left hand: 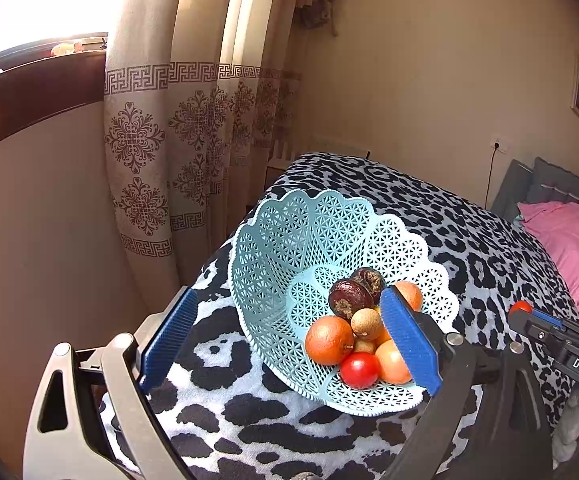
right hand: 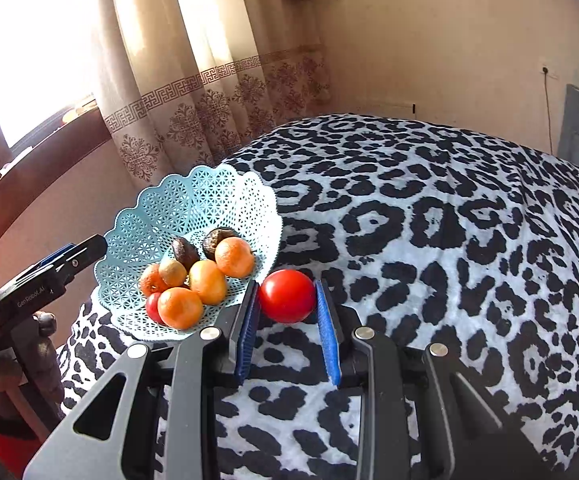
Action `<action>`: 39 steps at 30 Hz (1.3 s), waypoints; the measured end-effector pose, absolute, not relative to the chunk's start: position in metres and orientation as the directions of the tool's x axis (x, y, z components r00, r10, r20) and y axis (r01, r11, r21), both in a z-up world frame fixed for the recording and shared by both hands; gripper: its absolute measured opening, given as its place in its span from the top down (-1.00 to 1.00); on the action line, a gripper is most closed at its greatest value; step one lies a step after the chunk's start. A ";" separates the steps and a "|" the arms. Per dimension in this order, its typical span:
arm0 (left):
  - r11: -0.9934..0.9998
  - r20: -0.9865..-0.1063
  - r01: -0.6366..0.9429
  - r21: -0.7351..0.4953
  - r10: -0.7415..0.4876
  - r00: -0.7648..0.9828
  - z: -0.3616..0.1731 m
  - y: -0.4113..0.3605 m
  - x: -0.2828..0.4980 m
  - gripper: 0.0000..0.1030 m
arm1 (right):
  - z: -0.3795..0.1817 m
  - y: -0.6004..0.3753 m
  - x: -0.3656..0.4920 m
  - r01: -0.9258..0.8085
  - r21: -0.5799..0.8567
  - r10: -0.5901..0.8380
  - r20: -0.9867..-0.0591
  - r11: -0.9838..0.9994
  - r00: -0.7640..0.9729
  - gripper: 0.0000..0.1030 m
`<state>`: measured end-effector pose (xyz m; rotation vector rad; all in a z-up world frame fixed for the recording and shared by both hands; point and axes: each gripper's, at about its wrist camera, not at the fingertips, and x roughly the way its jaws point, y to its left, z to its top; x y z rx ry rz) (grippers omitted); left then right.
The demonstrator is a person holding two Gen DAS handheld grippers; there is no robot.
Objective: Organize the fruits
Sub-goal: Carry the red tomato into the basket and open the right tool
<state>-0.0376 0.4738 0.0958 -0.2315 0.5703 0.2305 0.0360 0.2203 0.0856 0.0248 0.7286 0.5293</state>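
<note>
Most fruit already lies in the basket (right hand: 193,208) on the bed (right hand: 429,208). Right gripper (right hand: 287,300) clenches the last visible tomato (right hand: 287,296) just beside the rim, undelivered. Left gripper (left hand: 285,320) hangs spread wide around the basket, empty.

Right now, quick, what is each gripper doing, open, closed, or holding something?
Left gripper: open, straddling the blue basket, gripping nothing.
Right gripper: shut on the red tomato.
</note>
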 end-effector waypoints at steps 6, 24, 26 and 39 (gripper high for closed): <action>0.944 -0.557 -0.294 -0.150 0.165 0.814 0.095 0.477 -0.040 -0.82 | 0.085 0.253 0.044 -0.493 0.202 0.497 -0.631 0.846 0.595 0.45; 0.948 -0.557 -0.292 -0.124 0.177 0.811 0.094 0.474 -0.040 -0.83 | 0.061 0.286 0.059 -0.517 0.170 0.480 -0.678 0.839 0.556 0.45; 0.949 -0.559 -0.291 -0.123 0.176 0.810 0.094 0.473 -0.040 -0.83 | 0.060 0.287 0.058 -0.516 0.161 0.474 -0.681 0.841 0.559 0.45; 0.952 -0.561 -0.283 -0.119 0.170 0.810 0.093 0.469 -0.040 -0.84 | 0.059 0.290 0.058 -0.524 0.141 0.466 -0.682 0.840 0.564 0.45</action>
